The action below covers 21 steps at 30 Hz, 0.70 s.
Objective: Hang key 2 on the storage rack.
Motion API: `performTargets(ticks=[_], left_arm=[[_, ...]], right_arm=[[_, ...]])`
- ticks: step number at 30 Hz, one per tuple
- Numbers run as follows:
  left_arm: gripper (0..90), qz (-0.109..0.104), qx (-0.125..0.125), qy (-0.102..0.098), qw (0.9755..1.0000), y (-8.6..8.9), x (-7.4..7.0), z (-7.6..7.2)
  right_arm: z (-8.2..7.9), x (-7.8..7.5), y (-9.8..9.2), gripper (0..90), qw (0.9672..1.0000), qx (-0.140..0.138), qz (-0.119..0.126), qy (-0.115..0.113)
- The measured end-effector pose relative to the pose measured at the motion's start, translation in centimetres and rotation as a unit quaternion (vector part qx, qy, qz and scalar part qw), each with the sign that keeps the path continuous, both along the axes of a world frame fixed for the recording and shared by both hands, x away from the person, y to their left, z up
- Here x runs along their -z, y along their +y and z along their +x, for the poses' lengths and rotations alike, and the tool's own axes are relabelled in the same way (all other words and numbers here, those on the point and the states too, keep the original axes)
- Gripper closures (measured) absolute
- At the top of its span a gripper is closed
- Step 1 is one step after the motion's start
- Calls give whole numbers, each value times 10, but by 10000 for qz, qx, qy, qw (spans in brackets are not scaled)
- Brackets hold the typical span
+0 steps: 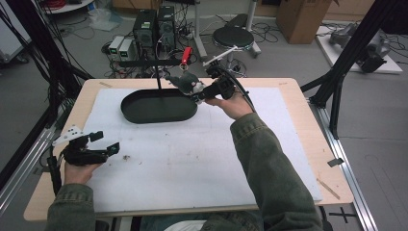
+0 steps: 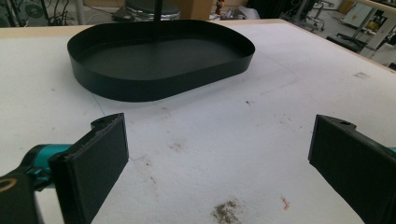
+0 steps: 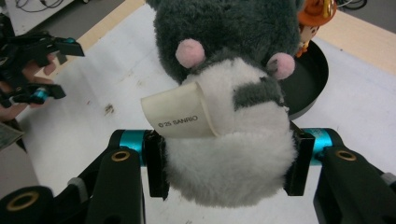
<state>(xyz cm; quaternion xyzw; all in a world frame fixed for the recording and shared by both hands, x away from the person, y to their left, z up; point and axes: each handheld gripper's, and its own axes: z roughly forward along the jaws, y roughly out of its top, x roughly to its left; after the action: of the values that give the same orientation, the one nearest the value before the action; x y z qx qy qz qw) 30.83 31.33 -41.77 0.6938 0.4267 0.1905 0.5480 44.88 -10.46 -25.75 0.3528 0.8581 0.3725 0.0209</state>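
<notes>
Fingers (image 3: 156, 165) of your right gripper (image 3: 226, 163) are clenched on the white belly of a grey-and-white plush toy (image 3: 229, 93), one black pad on each flank, a cream label curling off its side. From the high view you hold the plush toy (image 1: 188, 84) in the air at the right end of the black oval tray (image 1: 144, 113), just above its rim. Your left gripper (image 1: 107, 144) rests low at the counter's near left corner, its fingers (image 2: 95, 161) released and spread wide with nothing but bare mat between them.

A white mat (image 1: 202, 159) covers most of the wooden counter (image 1: 303, 144); it is scuffed, with a brownish smudge (image 2: 226, 211) close to your left gripper and faint specks farther out. A thin black post (image 1: 159, 79) rises from the tray.

Beyond the far edge, the grey floor carries computer boxes (image 1: 154, 29) amid tangled cables, a round black stool (image 1: 233, 37) and a cardboard box (image 1: 303, 17). Black frame struts (image 1: 346, 57) stand at the right.
</notes>
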Motion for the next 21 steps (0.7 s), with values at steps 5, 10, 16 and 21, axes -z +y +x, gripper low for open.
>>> performTargets(ticks=[5,10,16,21], left_arm=[[54,-23,-21,-8,10000,1,0,0],[54,0,0,1,10000,1,0,0],[54,-14,-3,-14,10000,2,0,0],[54,-10,5,5,10000,1,0,0]], right_arm=[[11,2,14,480,9998,110,-48,146],[22,1,28,480,9990,340,-52,276],[35,2,45,480,9981,506,-93,352],[43,4,54,481,9974,661,-108,282]])
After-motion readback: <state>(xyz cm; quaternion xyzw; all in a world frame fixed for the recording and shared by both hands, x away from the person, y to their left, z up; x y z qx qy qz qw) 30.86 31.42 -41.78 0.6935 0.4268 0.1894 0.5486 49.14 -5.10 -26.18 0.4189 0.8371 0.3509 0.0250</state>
